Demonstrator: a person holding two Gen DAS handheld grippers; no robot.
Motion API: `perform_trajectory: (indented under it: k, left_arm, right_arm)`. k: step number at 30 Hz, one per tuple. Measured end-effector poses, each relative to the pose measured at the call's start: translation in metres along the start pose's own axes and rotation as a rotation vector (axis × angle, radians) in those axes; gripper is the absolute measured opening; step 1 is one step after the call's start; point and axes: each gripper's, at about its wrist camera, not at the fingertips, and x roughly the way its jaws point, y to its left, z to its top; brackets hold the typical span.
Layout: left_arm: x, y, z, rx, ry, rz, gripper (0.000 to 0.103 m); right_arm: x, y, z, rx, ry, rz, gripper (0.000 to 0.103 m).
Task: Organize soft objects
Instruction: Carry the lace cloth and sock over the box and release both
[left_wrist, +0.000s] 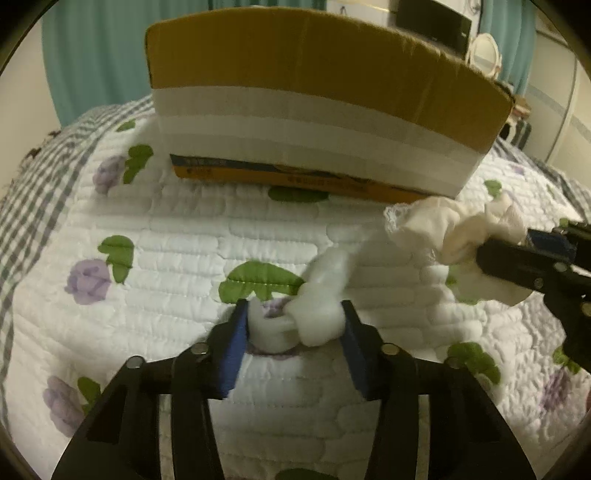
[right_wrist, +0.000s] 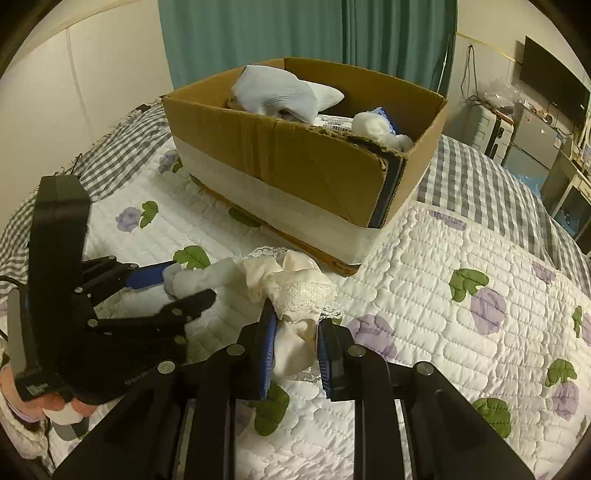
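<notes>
Two soft things are being gripped at once, one in each claw, both low over the quilted bed (right_wrist: 461, 258) in front of the cardboard box (right_wrist: 295, 162). The left claw (left_wrist: 293, 325) is closing its blue pads on a white fluffy bundle (left_wrist: 317, 299), which is filling the gap between the fingers and trailing off to the right. The right claw (right_wrist: 295, 343) is pinching a cream lace-trimmed cloth (right_wrist: 295, 291) near its lower end, with most of the fabric bunching ahead of the tips toward the box. Both look light, limp and compressible, so they are likely sagging and trailing when lifted; gripping a thick bunched fold seems safer than a thin lace edge, which could slip out. Other soft items (right_wrist: 277, 92) are already lying in the box
</notes>
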Motion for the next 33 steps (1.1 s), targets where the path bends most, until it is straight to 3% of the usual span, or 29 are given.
perform_trajectory:
  k: [9,24,33]
  left_arm:
    - [-0.045,0.001,-0.014,0.039,-0.045,-0.02,0.035]
    - [-0.198,0.008,0.002,0.135,-0.283,-0.108,0.034]
    - [-0.262,0.017,0.039,0.179,-0.427,-0.125,0.034]
  right_arm:
    - [-0.039,0.003,-0.003,0.048,-0.048,-0.054,0.02]
    - [-0.17,0.069,-0.013,0.129,-0.22,-0.18,0.02]
    - [-0.233,0.096,0.034,0.112,-0.346,-0.209,0.02]
